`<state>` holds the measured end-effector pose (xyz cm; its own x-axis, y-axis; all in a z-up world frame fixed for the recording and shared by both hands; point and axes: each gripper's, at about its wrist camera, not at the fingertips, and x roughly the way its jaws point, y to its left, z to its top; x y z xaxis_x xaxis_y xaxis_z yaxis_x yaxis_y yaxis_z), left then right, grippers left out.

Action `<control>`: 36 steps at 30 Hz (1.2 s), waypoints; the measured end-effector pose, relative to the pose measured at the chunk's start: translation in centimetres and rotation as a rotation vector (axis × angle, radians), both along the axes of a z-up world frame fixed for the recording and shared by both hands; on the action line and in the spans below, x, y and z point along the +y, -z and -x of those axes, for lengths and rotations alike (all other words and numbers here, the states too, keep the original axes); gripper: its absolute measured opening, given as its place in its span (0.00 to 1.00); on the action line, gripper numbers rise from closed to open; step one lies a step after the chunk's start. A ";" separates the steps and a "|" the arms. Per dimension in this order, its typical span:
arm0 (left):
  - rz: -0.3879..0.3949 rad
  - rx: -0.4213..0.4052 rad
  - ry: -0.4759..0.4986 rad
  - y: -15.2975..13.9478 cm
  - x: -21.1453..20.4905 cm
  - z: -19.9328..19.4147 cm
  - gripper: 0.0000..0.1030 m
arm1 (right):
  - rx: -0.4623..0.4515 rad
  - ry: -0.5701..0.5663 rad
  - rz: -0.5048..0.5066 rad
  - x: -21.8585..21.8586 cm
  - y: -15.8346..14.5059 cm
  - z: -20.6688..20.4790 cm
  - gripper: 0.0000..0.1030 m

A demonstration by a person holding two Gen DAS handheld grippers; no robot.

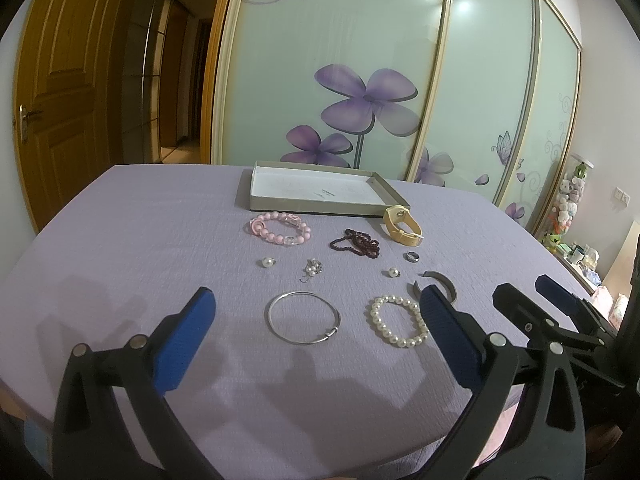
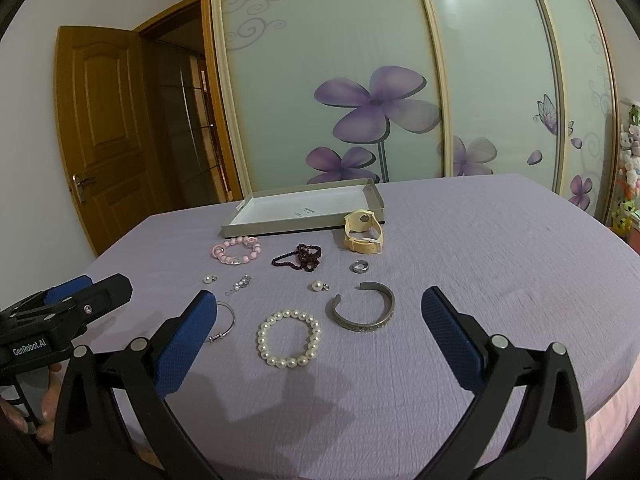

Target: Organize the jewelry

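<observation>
Jewelry lies spread on a lilac cloth before an empty shallow grey box. There is a pink bead bracelet, dark red beads, a cream watch, a ring, pearl earrings, a thin silver bangle, a white pearl bracelet and a silver cuff. My left gripper is open above the bangle. My right gripper is open above the pearl bracelet and cuff.
The lilac-covered table ends close behind the box. Sliding wardrobe doors with purple flowers stand behind it. A wooden door is at the left. Soft toys and clutter sit at the far right.
</observation>
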<state>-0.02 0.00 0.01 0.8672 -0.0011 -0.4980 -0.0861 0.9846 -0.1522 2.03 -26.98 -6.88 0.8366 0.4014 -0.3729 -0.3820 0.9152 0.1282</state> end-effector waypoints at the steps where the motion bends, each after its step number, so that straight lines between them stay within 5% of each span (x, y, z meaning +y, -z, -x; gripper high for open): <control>1: 0.001 0.000 0.000 0.0 0.0 0.0 0.98 | 0.000 0.000 0.001 0.0 -0.1 -0.1 0.99; 36: -0.002 0.005 0.002 0.0 -0.6 -0.2 0.98 | 0.006 0.004 0.004 0.1 -0.2 -0.3 0.99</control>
<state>0.19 -0.59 0.01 0.8649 -0.0019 -0.5020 -0.0850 0.9850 -0.1502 2.32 -26.84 -6.71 0.8356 0.3970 -0.3796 -0.3779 0.9171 0.1273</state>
